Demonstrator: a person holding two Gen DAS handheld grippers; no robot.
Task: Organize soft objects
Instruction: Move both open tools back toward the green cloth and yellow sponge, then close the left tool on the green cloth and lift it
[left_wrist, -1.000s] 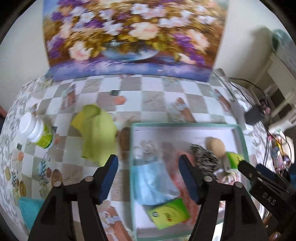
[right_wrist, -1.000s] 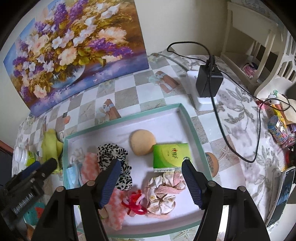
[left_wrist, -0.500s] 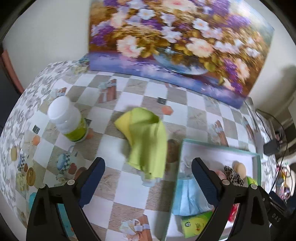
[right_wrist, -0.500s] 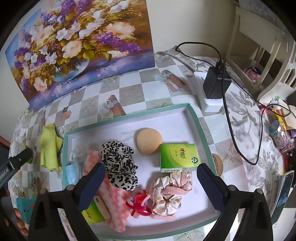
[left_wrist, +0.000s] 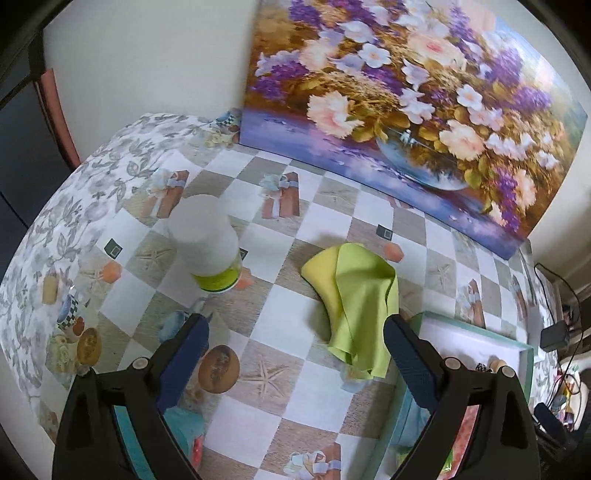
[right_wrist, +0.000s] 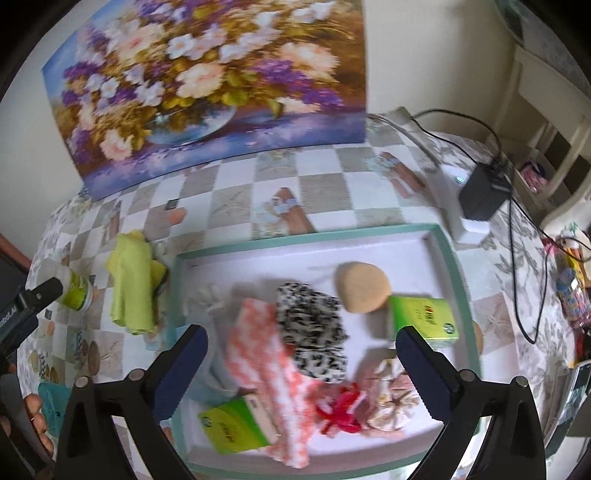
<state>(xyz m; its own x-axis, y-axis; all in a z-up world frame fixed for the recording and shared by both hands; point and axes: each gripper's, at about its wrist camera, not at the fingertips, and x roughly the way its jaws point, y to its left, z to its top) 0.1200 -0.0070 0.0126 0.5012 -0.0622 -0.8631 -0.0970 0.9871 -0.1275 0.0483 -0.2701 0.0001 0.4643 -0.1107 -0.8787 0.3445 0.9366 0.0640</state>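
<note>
Left gripper (left_wrist: 295, 339) hung over the checkered tablecloth (left_wrist: 280, 402), jaws spread wide after just opening, nothing between the pads. Green cloth (left_wrist: 356, 306) lay crumpled on the table just left of the tray (left_wrist: 476, 332), its lower edge near the right finger but not touched. White-capped bottle (left_wrist: 207, 247) stood upright to the left of the cloth, well apart from it. Flower painting (left_wrist: 413, 88) leaned against the wall behind.

Right gripper (right_wrist: 301, 345) hovered above the tray, jaws also wide after just opening, empty. Inside the tray: leopard scrunchie (right_wrist: 314, 328), pink-white cloth (right_wrist: 269, 373) partly under it, tan sponge (right_wrist: 364, 286), green tissue pack (right_wrist: 424, 319) beside the sponge, second green pack (right_wrist: 236, 424) at front left, red bow (right_wrist: 341, 410), floral scrunchie (right_wrist: 391, 391). Black adapter (right_wrist: 484, 192) and cable sat right of the tray.
</note>
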